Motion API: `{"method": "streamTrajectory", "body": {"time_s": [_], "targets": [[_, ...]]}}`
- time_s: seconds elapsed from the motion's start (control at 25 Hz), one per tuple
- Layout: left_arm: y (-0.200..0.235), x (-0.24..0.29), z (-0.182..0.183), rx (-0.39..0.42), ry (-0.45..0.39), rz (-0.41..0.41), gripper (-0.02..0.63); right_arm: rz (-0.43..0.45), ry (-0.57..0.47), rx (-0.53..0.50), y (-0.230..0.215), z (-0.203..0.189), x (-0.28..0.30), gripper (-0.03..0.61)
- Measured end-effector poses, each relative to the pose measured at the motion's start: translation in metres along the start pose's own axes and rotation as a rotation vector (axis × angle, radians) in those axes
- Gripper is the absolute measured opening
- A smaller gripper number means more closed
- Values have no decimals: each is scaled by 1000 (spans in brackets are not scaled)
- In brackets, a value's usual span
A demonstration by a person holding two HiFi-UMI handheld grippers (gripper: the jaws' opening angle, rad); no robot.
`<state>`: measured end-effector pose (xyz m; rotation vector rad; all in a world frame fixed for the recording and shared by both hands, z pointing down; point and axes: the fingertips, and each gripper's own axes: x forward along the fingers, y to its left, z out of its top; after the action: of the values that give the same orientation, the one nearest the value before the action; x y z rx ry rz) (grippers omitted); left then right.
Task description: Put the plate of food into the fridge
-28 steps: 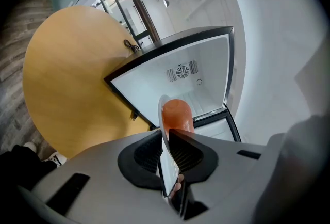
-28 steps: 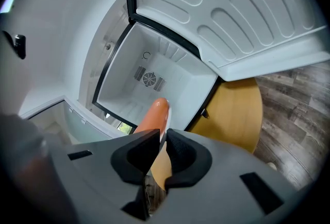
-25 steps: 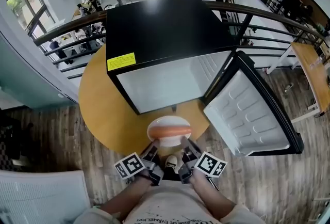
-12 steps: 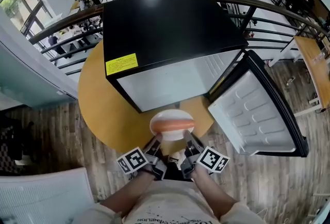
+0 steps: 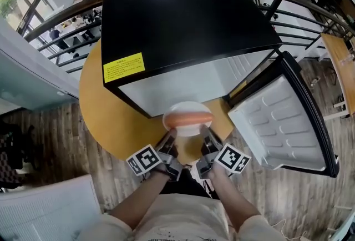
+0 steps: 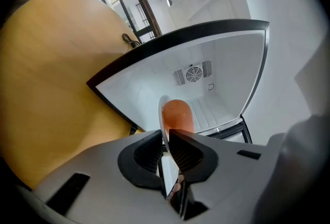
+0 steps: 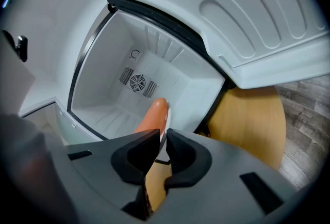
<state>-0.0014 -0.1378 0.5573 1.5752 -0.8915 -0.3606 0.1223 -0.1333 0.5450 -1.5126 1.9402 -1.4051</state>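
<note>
A white plate (image 5: 187,110) carrying an orange sausage (image 5: 188,119) is held level just in front of the open black mini fridge (image 5: 183,29). My left gripper (image 5: 169,137) is shut on the plate's left rim and my right gripper (image 5: 204,135) is shut on its right rim. In the left gripper view the plate rim (image 6: 163,117) stands between the jaws of the left gripper (image 6: 166,144), with the sausage (image 6: 178,114) beyond. In the right gripper view the right gripper (image 7: 161,145) pinches the rim, and the sausage (image 7: 152,114) points toward the empty white fridge interior (image 7: 139,89).
The fridge stands on a round wooden table (image 5: 108,118). Its door (image 5: 283,123) hangs open to the right, white inner panel facing me. A metal railing (image 5: 66,23) runs behind the table, with a lower floor beyond. A wooden desk (image 5: 341,62) stands far right.
Both grippers have carried the plate forward, closer to the fridge opening. The fridge now looms larger in the head view.
</note>
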Motion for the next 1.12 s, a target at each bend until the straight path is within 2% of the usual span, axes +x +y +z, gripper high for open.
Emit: {"method": "streamTrajectory", "body": {"time_s": [1.12], "targets": [[52,87,41,-141,-152,46,48,-27,47,18,-56,33,102,54]]}}
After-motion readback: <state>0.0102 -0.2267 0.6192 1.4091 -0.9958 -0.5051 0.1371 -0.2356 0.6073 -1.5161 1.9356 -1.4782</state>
